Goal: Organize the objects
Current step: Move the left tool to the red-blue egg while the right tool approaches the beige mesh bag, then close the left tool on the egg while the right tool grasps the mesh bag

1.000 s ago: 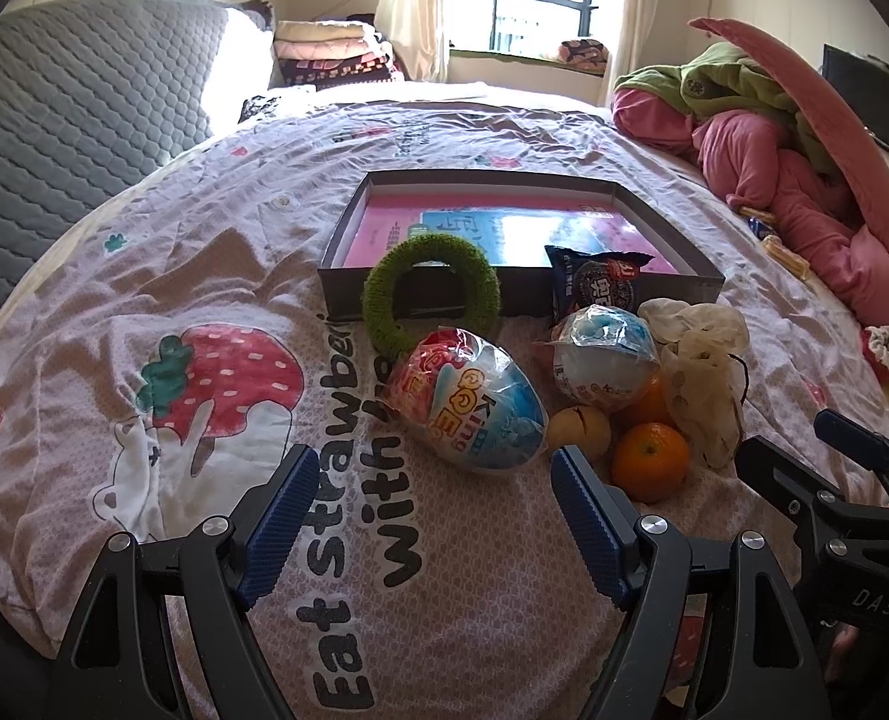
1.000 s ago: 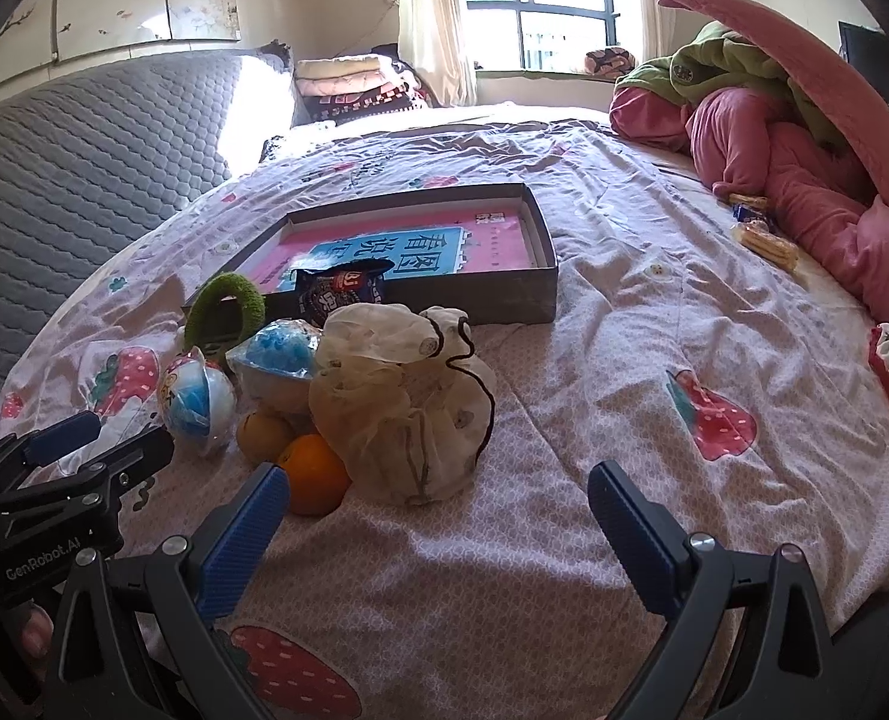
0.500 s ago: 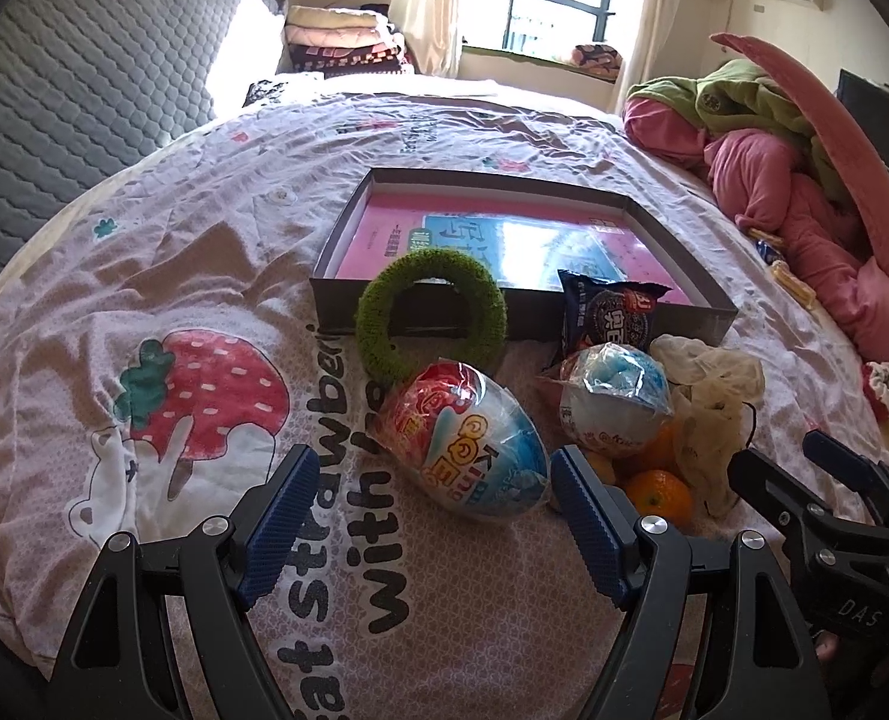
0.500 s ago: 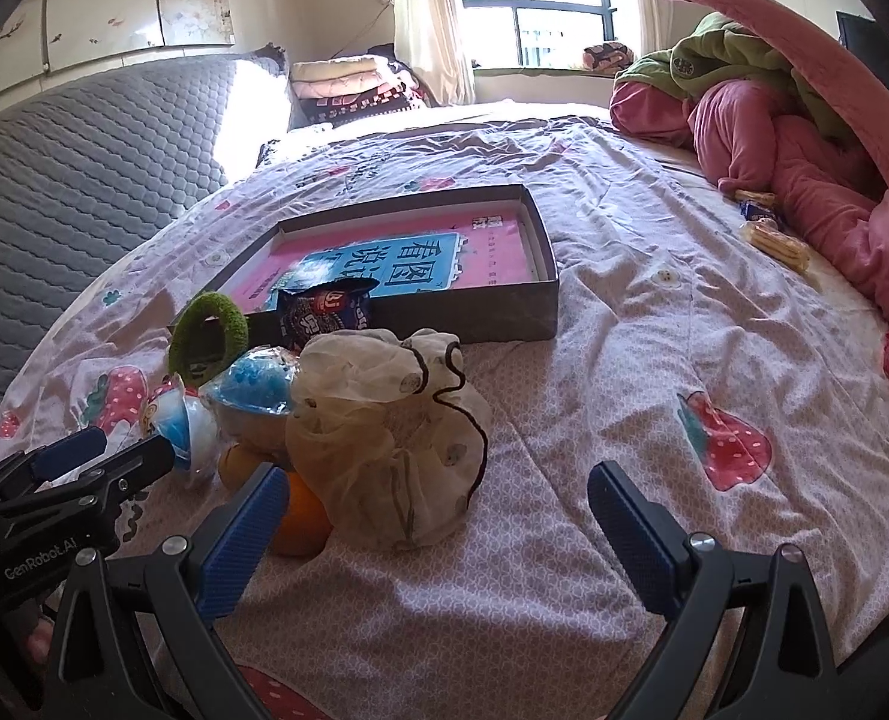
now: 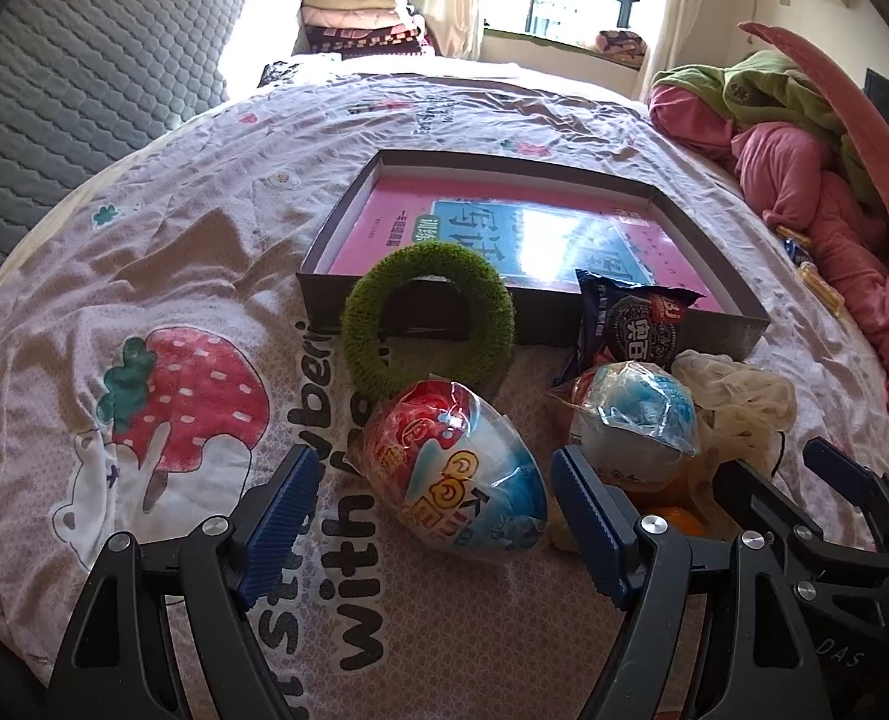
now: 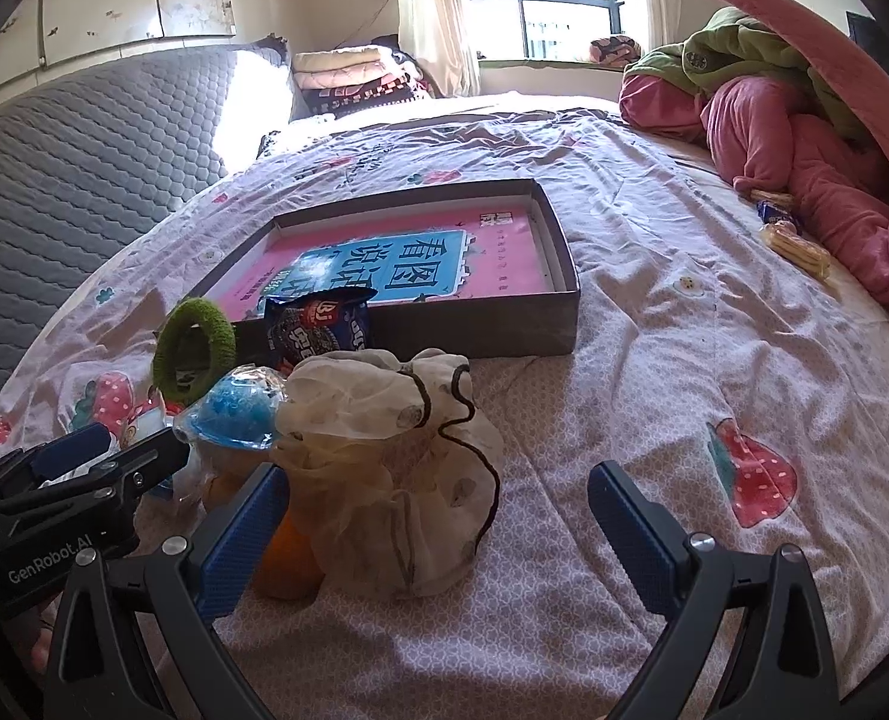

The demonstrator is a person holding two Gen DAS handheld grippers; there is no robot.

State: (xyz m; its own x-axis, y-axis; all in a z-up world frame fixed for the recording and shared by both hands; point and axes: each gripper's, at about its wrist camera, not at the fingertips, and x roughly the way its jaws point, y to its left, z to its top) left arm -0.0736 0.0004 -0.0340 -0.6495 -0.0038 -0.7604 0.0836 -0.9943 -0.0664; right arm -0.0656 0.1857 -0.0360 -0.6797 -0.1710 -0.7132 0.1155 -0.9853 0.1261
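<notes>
Both tongs have advanced; left tongs (image 5: 429,516) spread around the wrapped egg (image 5: 453,471); right tongs (image 6: 438,531) spread, empty; next, I judge, pinch egg, carry to box (image 5: 708,315).

The bed sheet (image 5: 192,276) is matt printed cloth, creased. The green ring (image 5: 426,318) looks fuzzy, like chenille. The large toy egg (image 5: 456,474) and the smaller blue-topped egg (image 5: 642,414) wear glossy, crinkled plastic film. The cookie packet (image 5: 630,324) is shiny foil. The drawstring pouch (image 6: 396,468) is sheer gauzy cloth. The box (image 6: 474,324) looks like matt grey card; the book (image 6: 492,264) inside has a glossy cover.
</notes>
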